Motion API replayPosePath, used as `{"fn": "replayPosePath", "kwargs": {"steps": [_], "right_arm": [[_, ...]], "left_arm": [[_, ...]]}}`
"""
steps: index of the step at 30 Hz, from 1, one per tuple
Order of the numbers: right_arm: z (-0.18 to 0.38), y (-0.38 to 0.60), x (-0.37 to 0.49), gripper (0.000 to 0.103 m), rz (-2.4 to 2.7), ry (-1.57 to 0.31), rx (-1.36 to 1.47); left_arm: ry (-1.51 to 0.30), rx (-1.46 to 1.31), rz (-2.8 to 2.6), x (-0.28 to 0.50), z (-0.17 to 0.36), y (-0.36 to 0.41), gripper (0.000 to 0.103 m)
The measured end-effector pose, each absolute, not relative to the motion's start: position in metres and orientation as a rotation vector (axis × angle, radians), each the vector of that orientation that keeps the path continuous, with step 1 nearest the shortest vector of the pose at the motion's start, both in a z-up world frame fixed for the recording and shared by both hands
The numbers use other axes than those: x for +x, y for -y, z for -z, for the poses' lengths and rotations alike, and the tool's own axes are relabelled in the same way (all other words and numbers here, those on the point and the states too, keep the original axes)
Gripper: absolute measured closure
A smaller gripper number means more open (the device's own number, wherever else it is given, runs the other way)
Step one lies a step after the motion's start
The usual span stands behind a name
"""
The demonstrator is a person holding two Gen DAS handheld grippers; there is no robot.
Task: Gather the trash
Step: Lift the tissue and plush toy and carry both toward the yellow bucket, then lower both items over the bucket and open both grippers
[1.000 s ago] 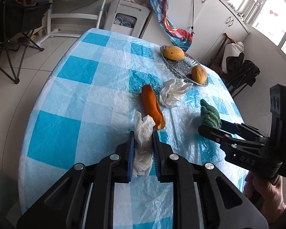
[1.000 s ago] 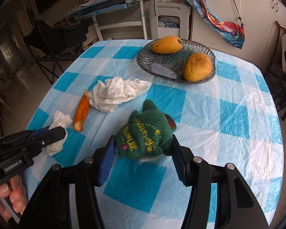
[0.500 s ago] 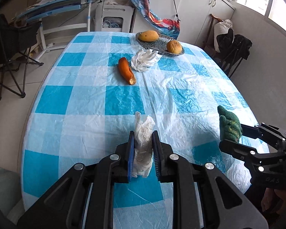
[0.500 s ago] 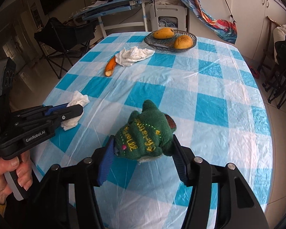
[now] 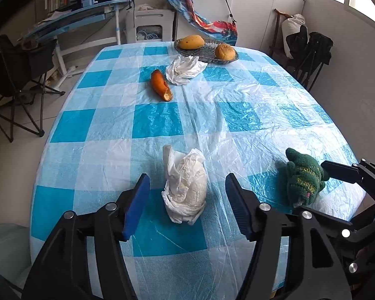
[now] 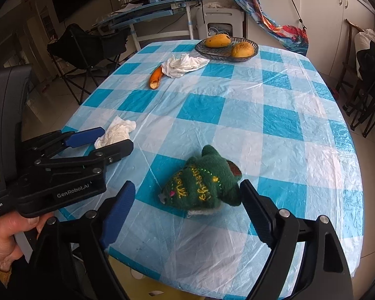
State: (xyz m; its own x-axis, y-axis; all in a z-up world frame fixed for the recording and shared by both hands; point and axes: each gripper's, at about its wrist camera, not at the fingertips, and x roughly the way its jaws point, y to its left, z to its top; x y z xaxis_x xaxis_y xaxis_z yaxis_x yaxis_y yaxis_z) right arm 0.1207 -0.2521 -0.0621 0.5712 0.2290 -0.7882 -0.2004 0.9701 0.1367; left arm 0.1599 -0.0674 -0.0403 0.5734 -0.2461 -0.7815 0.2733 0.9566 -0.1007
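Note:
A crumpled white tissue (image 5: 185,187) (image 6: 117,131) lies on the blue-checked tablecloth between the jaws of my left gripper (image 5: 186,177) (image 6: 116,138). Those jaws are opening and neither pad touches it. A green knitted toy with yellow stitching (image 6: 200,185) (image 5: 302,180) rests on the cloth near the table's front edge. My right gripper (image 6: 187,183) (image 5: 312,187) straddles it with jaws opening; the left pad stands clear and the right pad is close beside it. Farther back lie a second crumpled tissue (image 5: 185,68) (image 6: 185,63) and an orange carrot-like piece (image 5: 160,85) (image 6: 155,77).
A glass dish (image 5: 208,48) (image 6: 256,47) with two yellow-orange fruits sits at the table's far end. Folding chairs stand at left and right, a desk and cabinets behind. A yellow object (image 6: 147,282) shows below the front edge. A hand (image 6: 2,245) holds the left gripper.
Both grippers pulled back toward the table's near edge with the tissue and the green toy. Both then opened, and the two things now lie loose on the cloth.

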Motion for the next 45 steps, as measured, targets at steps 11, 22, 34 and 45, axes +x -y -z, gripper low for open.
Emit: {"fn": "replayPosePath", "kwargs": {"steps": [11, 22, 34, 45], "right_arm": [[0.070, 0.269, 0.118, 0.019, -0.225, -0.943, 0.150], [0.073, 0.256, 0.122, 0.047, -0.245, -0.923, 0.091], [0.058, 0.255, 0.108, 0.053, -0.336, -0.875, 0.128], [0.050, 0.237, 0.061, 0.052, -0.469, -0.873, 0.111]], "left_arm": [[-0.903, 0.011, 0.279, 0.157, 0.041, 0.064, 0.028], [-0.895, 0.054, 0.386, 0.149, 0.040, 0.079, 0.069], [-0.904, -0.108, 0.425, 0.135, 0.031, 0.056, 0.086], [-0.870, -0.121, 0.388, 0.105, 0.023, 0.039, 0.086]]}}
